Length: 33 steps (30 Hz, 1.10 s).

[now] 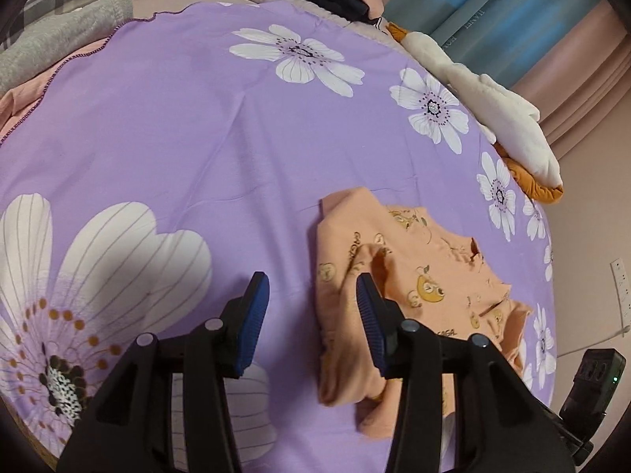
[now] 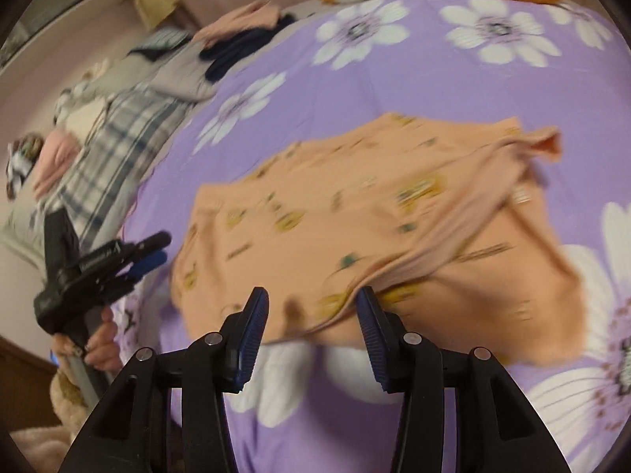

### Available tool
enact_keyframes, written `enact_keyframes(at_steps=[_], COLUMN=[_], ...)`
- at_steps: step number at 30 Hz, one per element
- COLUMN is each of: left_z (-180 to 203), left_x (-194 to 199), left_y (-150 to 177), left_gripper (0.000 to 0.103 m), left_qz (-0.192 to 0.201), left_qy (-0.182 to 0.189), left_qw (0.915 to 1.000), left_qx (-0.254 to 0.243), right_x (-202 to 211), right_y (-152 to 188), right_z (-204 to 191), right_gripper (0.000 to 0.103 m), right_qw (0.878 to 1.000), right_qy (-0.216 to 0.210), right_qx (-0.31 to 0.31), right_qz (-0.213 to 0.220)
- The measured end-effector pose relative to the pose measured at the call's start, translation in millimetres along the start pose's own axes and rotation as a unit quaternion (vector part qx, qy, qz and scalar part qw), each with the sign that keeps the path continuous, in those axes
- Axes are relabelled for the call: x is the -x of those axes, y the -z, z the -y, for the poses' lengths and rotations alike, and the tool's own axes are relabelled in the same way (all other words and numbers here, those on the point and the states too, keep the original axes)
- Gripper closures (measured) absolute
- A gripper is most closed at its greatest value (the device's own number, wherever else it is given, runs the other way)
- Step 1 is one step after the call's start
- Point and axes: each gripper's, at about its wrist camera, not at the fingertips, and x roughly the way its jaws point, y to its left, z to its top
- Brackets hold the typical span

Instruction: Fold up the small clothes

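Shirt point(image 1: 414, 287) peach, cartoon-printed, partly folded, rumpled | left tool point(image 1: 313, 295) wide | right tool point(image 2: 313, 309) wide

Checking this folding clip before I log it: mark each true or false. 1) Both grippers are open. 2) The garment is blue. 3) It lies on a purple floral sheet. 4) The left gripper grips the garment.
1) True: the left gripper and the right gripper both stand open.
2) False: the small garment is peach-orange with little printed figures.
3) True: it lies on the purple floral sheet.
4) False: the left gripper holds nothing; the garment lies beside and under one finger.
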Motion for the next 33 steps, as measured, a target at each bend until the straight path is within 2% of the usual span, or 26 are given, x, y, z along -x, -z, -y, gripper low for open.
enact_keyframes(at_steps=[4,6,8,10,11,17,22,27,30,31,33], left_z=[-10.3,-13.5,-16.4,-18.4,-18.5,-22.9,-26.0,-29.8,-29.1,-28.9,-27.2], left_x=[4.5,5.1,4.3,3.4,3.3,1.1,-5.1,-8.0,-7.4,-7.4,-8.5], left_y=[-0.7,-0.7,-1.1,-1.2,-1.1,-2.1,-2.1,-1.3,-0.5,-0.2,0.7], left_gripper=[0.058,0.058,0.058,0.058,0.058,0.058,0.057,0.057,0.056,0.055,0.054], left_qz=[0.009,0.009,0.006,0.004,0.003,0.003,-0.006,-0.011,-0.011,-0.011,-0.013], left_qy=[-0.007,-0.008,-0.007,-0.007,-0.007,0.000,-0.004,0.003,0.009,0.012,0.018], left_qw=[0.9999,0.9999,1.0000,1.0000,1.0000,1.0000,1.0000,0.9999,0.9999,0.9998,0.9997], left_qx=[-0.003,-0.001,0.000,0.000,0.000,0.002,-0.001,-0.003,-0.007,-0.008,-0.011], right_x=[-23.1,-26.3,-27.5,-24.5,-20.6,-16.0,-41.6,-86.5,-102.0,-102.8,-98.7], right_y=[-1.2,-2.5,-7.5,-13.5,-16.2,-64.6,-105.1,-133.2,-142.0,-144.5,-150.0], right_z=[-5.8,-7.9,-11.9,-16.7,-17.2,-17.0,-25.9,-7.2,-1.7,-1.1,-0.3], right_gripper=[0.056,0.058,0.069,0.093,0.095,0.095,0.095,0.095,0.095,0.093,0.080], right_qw=[1.000,1.000,1.000,1.000,1.000,0.998,0.997,0.996,0.995,0.995,0.995], right_qy=[0.001,0.004,0.015,0.023,0.021,-0.011,0.016,0.026,0.041,0.043,0.042], right_qx=[-0.010,-0.010,-0.004,0.006,0.005,-0.029,-0.036,-0.083,-0.089,-0.088,-0.087], right_qz=[-0.027,-0.024,-0.018,-0.005,0.005,0.049,0.063,0.026,0.013,0.014,0.025])
